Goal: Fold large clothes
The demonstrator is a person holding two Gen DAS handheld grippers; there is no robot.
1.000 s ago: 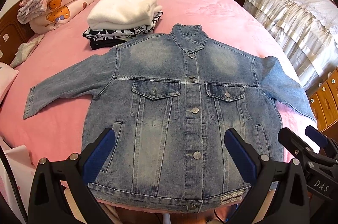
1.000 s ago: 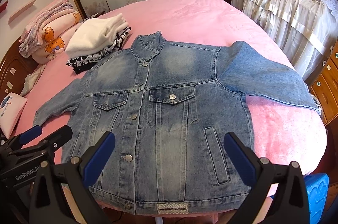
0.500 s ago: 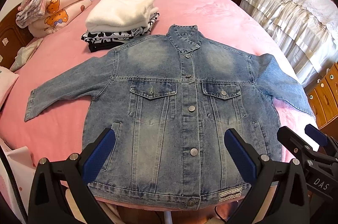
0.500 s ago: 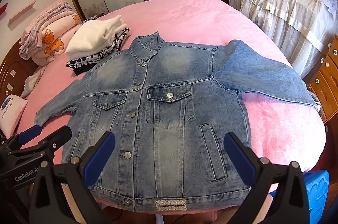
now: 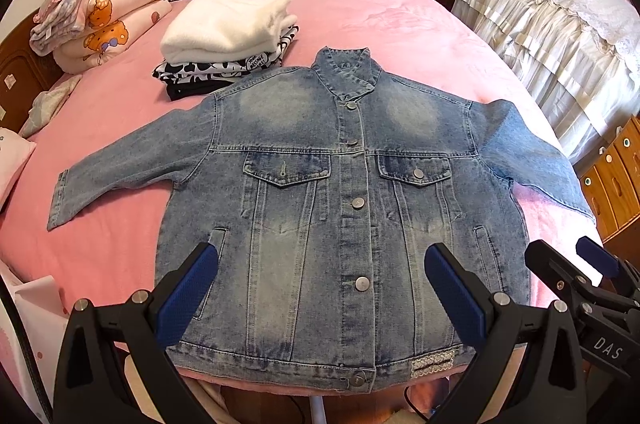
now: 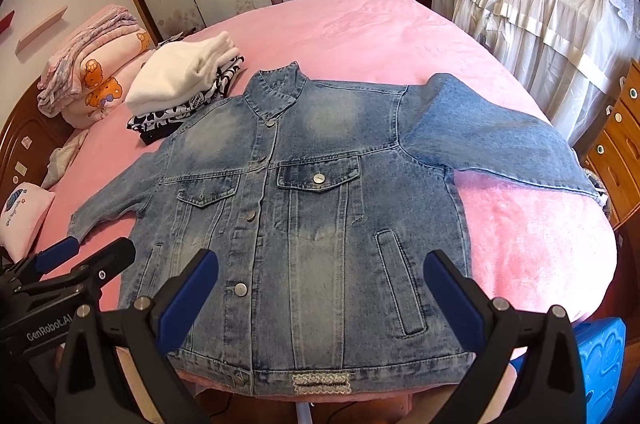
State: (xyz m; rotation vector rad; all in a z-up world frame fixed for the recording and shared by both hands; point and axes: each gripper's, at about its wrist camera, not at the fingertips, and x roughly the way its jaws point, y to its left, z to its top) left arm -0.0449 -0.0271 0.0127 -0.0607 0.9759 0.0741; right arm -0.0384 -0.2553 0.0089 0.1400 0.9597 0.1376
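Left wrist view: the jacket (image 5: pixel 344 208) is seen spread flat, front up and buttoned, on the pink bed (image 5: pixel 400 20). The left tongs (image 5: pixel 320 288) are held wide apart above its hem, nothing gripped. A clothes stack (image 5: pixel 228 40) is spotted at 11 o'clock.

Right wrist view: the right tongs (image 6: pixel 320 292) are likewise held agape over the hem, empty. The left tongs are glimpsed at 8 o'clock.

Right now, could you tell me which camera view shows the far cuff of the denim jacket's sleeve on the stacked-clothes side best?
The left wrist view: that sleeve lies fully spread on the pink bedspread, its cuff plainly visible. In the right wrist view the same sleeve is foreshortened, and the left gripper covers its cuff end.
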